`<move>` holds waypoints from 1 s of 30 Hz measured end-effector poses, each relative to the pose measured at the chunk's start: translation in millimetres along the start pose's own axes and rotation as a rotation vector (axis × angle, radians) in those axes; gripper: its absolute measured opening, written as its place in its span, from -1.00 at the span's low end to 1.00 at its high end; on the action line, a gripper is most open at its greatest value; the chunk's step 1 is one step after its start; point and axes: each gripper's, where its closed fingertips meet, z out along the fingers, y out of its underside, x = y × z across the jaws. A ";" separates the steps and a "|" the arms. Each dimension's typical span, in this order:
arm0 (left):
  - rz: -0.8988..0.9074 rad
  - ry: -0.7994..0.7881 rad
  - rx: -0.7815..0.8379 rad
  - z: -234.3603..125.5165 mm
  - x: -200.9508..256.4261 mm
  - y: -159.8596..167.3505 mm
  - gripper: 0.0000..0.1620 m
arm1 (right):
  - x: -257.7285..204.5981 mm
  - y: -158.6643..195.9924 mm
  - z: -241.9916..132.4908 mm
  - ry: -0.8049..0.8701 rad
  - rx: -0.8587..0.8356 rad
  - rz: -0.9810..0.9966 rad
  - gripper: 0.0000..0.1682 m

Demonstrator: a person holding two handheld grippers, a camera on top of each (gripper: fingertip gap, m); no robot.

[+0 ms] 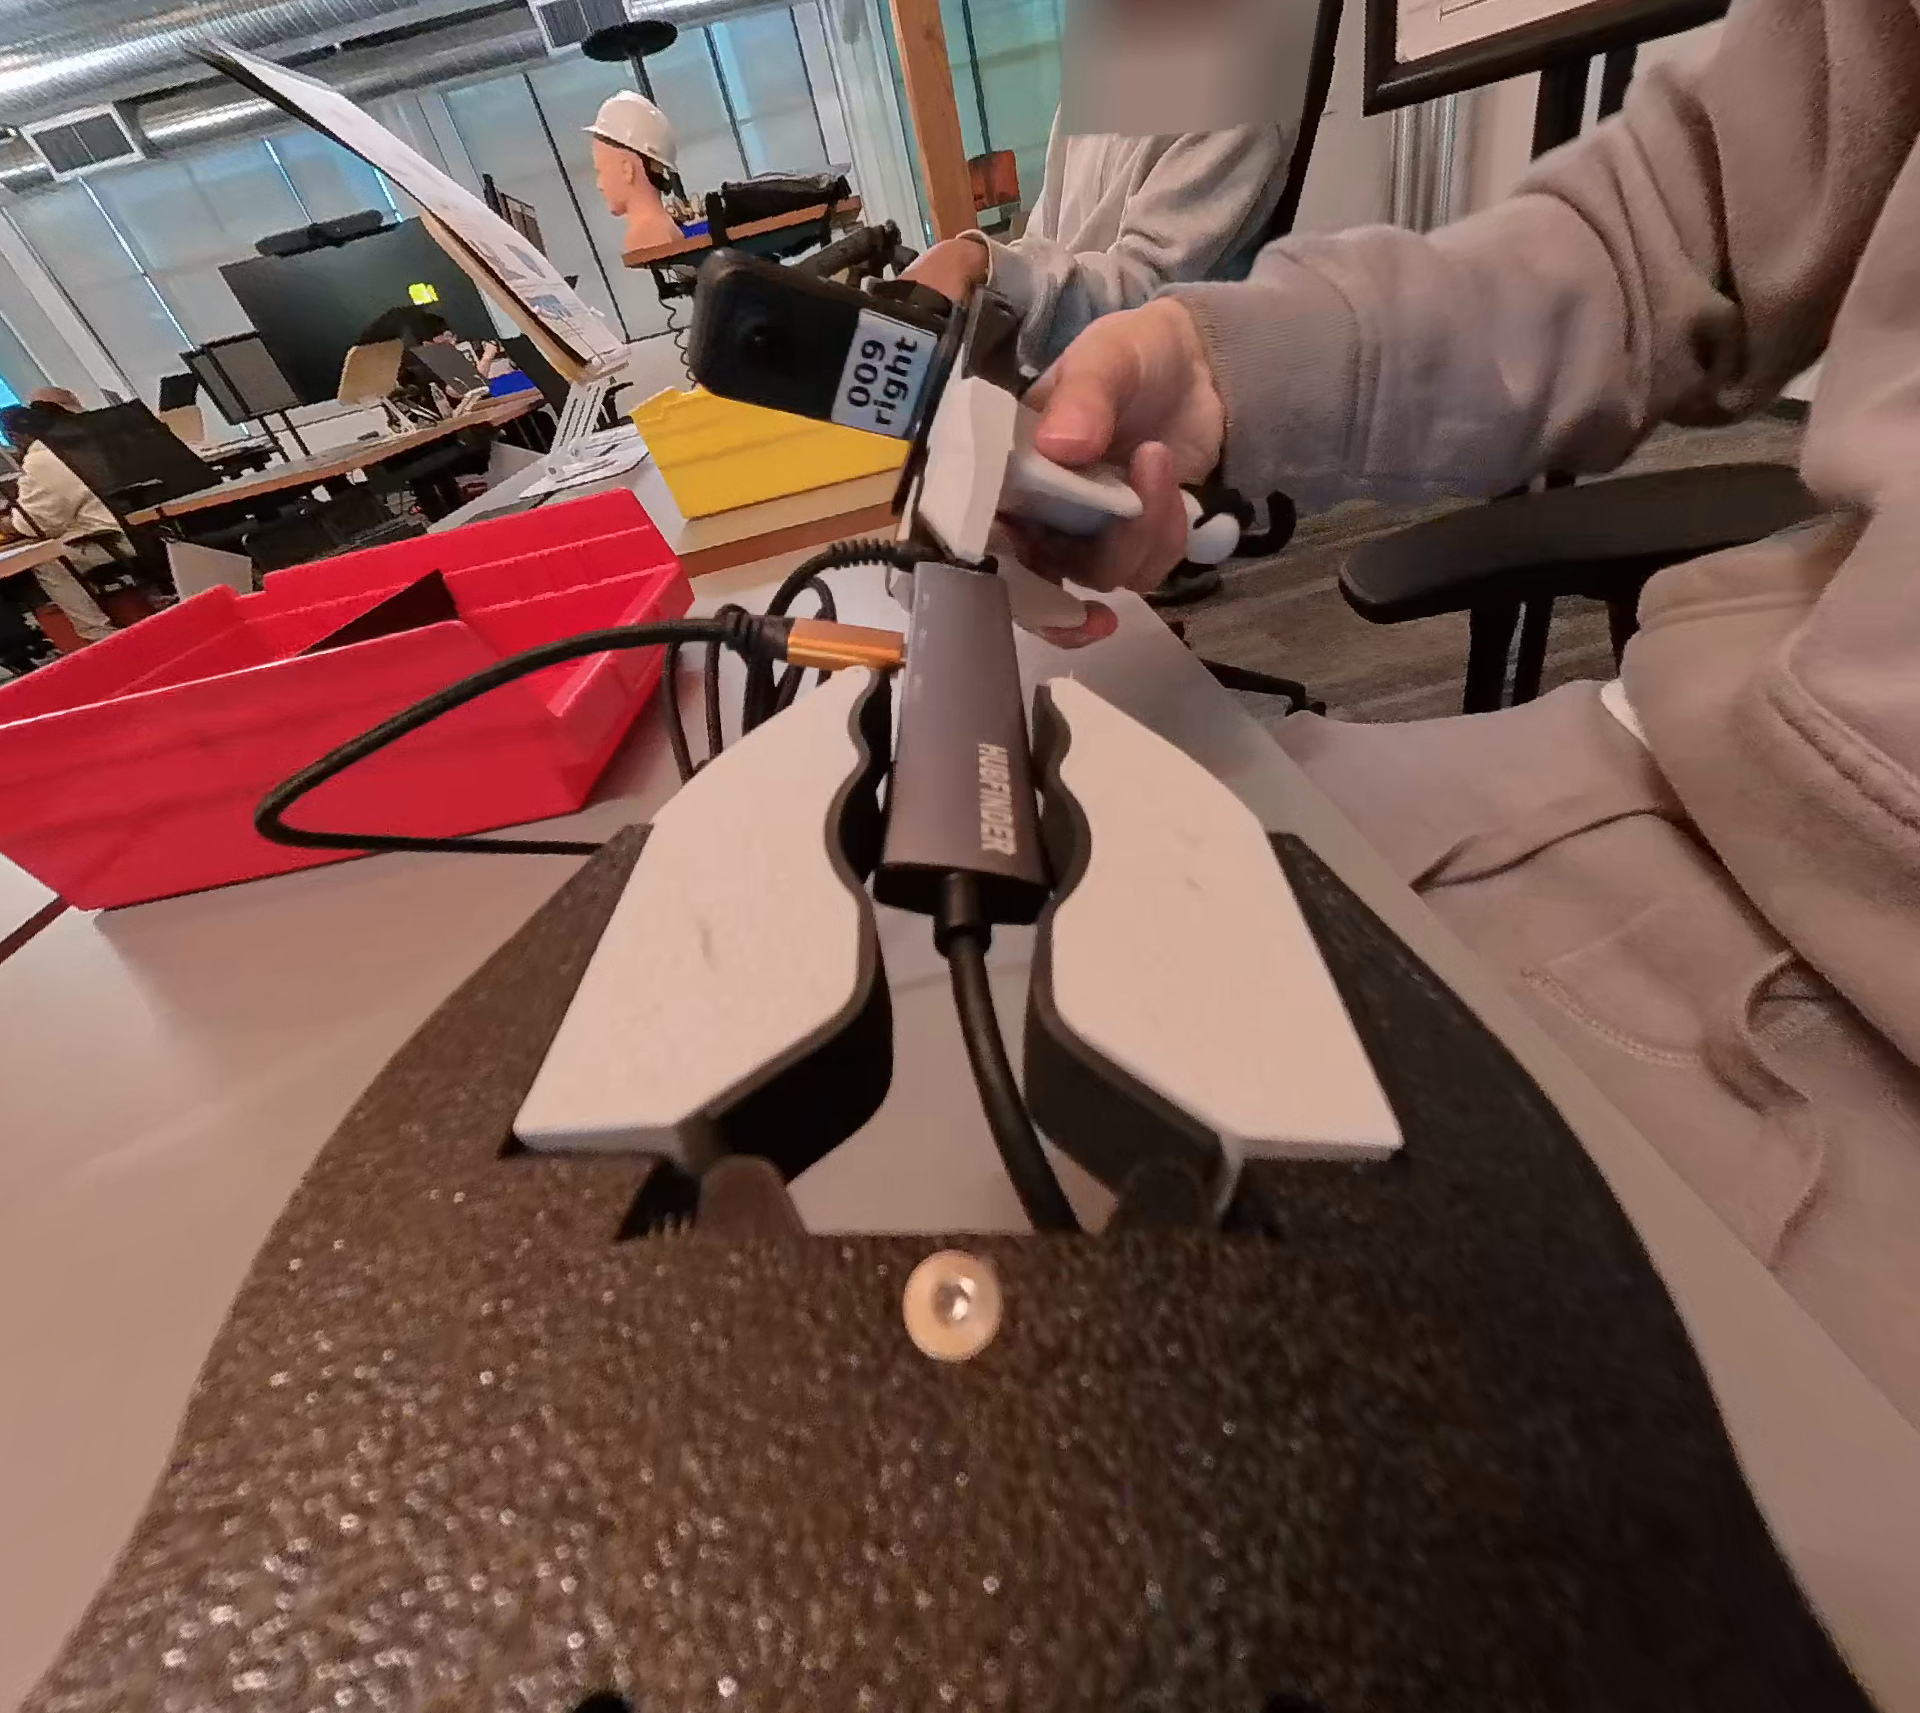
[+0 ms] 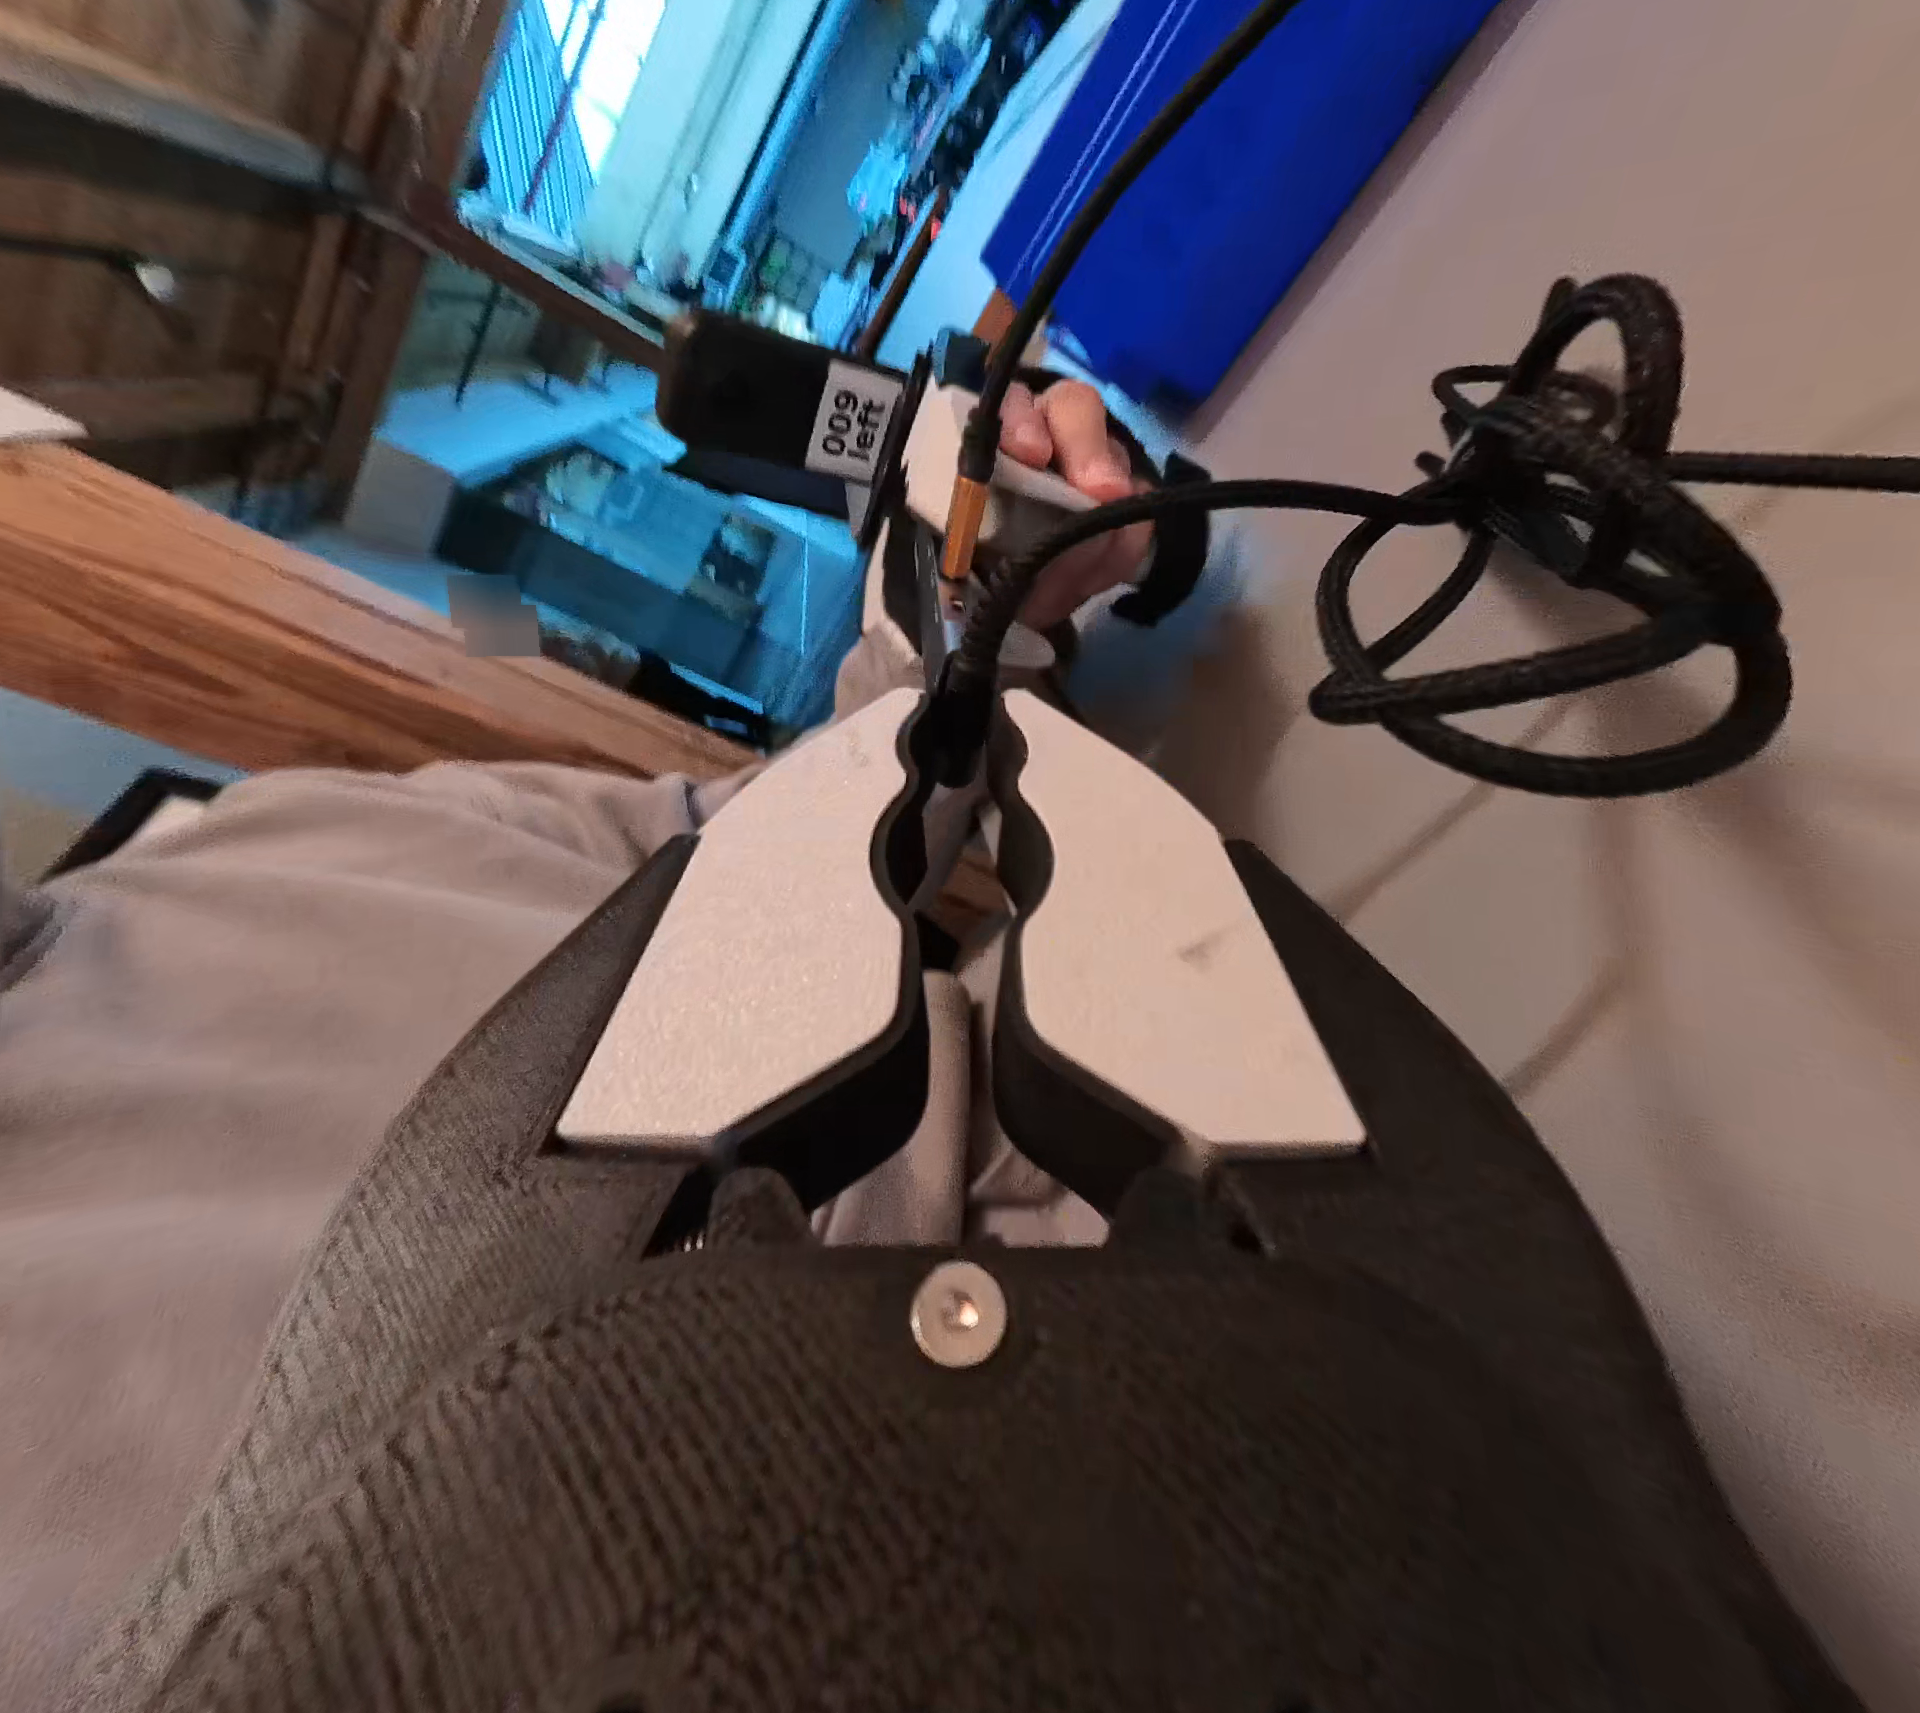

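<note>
A: Nearest in left wrist view?
B: Left gripper (image 1: 961, 790), clamped on grey hub (image 1: 961, 764), hub cable (image 1: 1003, 1071) trailing back between the fingers.

A: Beyond that?
B: Orange plug (image 1: 844, 647) seated in hub's left side, black cord (image 1: 468, 728) looping left over white table (image 1: 208, 1092). Right gripper (image 1: 951, 520) closed at hub's far end, held by a hand (image 1: 1127, 437). Red bin (image 1: 312, 707) left, yellow bin (image 1: 748, 448) farther back.

A: Right wrist view?
B: Right gripper (image 2: 961, 759) pinched shut on a black plug (image 2: 961, 713) at hub's (image 2: 930, 614) near end. Orange plug (image 2: 964, 525) standing in the hub just beyond. Left gripper (image 2: 914, 520) far side, grip hidden. Coiled cord (image 2: 1558, 572) right on table (image 2: 1662, 1040), blue bin (image 2: 1247, 157) far.
</note>
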 end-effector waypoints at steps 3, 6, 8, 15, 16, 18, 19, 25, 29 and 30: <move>0.007 -0.002 -0.036 1.9 1.4 3.2 -0.68 | 2.5 6.4 -3.6 0.045 -0.127 -0.008 -0.90; 0.007 -0.022 -0.084 9.4 0.1 10.3 -0.68 | 8.0 7.8 -13.0 0.101 -0.245 -0.005 -0.90; 0.033 -0.057 -0.110 15.1 -2.1 11.2 -0.68 | 7.4 3.6 -19.6 0.127 -0.284 -0.012 -0.90; 0.114 -0.120 -0.145 22.7 -3.5 -12.0 -0.68 | -12.5 -5.5 -31.5 0.137 -0.348 -0.079 -0.89; 0.119 -0.127 -0.152 24.3 -3.7 -13.6 -0.68 | -14.2 -7.1 -33.7 0.140 -0.352 -0.082 -0.90; 0.127 -0.141 -0.154 26.8 -3.5 -17.8 -0.68 | -20.5 -9.0 -38.1 0.141 -0.369 -0.107 -0.90; 0.140 -0.154 -0.161 27.8 -3.9 -19.7 -0.68 | -21.5 -10.7 -39.9 0.155 -0.376 -0.123 -0.90; 0.156 -0.178 -0.150 27.3 -6.1 -27.7 -0.68 | -20.7 -17.5 -37.1 0.145 -0.327 -0.082 -0.90; 0.152 -0.199 -0.149 25.1 -7.4 -21.2 -0.68 | -1.9 -17.0 -29.8 0.183 -0.252 -0.037 -0.88; 0.153 -0.207 -0.150 24.5 -8.4 -18.4 -0.68 | 1.9 -16.7 -28.6 0.195 -0.242 -0.052 -0.87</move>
